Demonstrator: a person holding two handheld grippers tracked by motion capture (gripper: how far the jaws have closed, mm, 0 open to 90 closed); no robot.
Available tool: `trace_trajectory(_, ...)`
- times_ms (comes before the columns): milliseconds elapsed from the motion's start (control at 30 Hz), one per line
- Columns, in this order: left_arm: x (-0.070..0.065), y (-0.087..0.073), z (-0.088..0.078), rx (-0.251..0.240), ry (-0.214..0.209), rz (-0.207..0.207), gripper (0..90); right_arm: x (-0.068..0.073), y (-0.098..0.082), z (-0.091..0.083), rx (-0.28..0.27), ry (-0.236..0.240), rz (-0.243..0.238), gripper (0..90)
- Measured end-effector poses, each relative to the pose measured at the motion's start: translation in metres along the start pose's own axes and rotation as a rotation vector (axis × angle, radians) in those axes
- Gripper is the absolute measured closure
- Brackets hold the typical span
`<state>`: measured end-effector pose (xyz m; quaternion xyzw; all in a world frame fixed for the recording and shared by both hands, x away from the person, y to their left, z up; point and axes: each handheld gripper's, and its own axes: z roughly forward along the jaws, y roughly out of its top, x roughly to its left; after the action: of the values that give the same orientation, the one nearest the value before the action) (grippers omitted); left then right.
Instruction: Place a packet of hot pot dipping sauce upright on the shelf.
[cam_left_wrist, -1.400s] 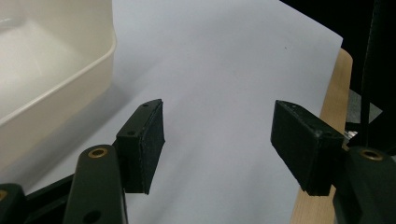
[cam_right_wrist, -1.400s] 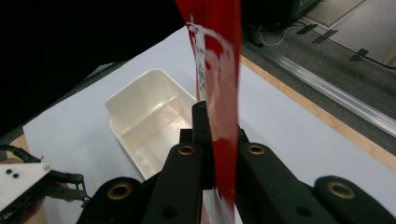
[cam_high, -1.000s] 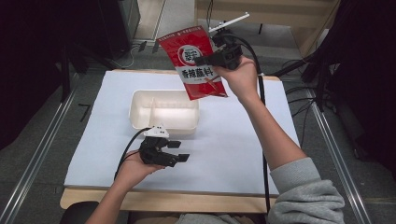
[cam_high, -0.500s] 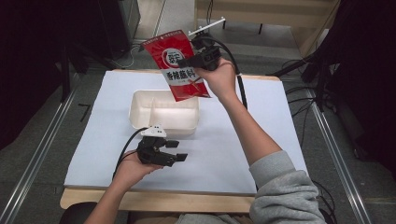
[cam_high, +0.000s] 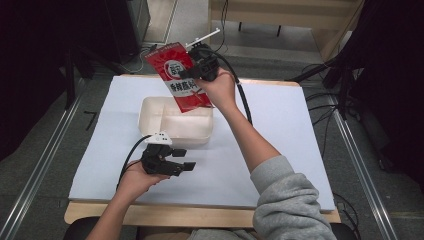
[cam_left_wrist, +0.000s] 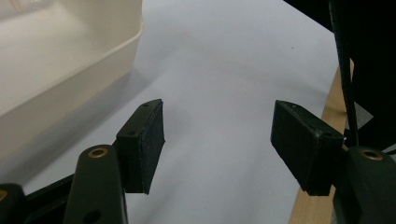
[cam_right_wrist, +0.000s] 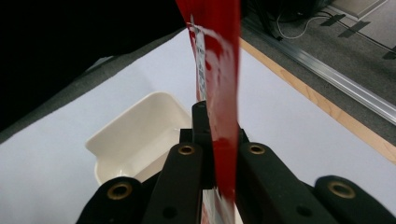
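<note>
Red packet (cam_high: 180, 76) above cream tray (cam_high: 150, 107) — right gripper (cam_high: 192, 75) clamps it.

A wooden table (cam_high: 210, 214) carries a white sheet (cam_high: 280, 125) that covers nearly all its top — only a wood strip shows along the edges — and on the sheet sits a cream tray (cam_high: 150, 107), left of centre.
</note>
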<state>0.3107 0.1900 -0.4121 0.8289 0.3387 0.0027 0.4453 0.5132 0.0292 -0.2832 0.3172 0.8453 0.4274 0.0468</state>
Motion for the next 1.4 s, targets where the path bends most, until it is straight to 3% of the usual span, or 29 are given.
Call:
trace_trajectory(233,-0.001,-0.001,0.002,0.024,-0.001,0.015,35.7,0.001,-0.005,0.025,0.014,0.013,0.011,90.0)
trace_trajectory(600,-0.002,-0.001,0.003,0.026,-0.005,0.012,35.8,0.000,-0.022,0.049,0.009,0.062,0.028,90.0)
trace_trajectory(767,-0.002,-0.001,0.003,0.025,-0.009,0.012,35.8,-0.004,-0.028,0.048,0.012,0.058,0.032,90.0)
trace_trajectory(1167,-0.003,-0.001,0.004,0.024,-0.008,0.022,36.2,-0.031,-0.042,0.039,0.034,0.032,0.041,83.2)
trace_trajectory(1400,-0.003,-0.001,0.006,0.028,-0.008,0.019,36.3,-0.046,-0.050,0.033,0.053,0.019,0.076,80.1)
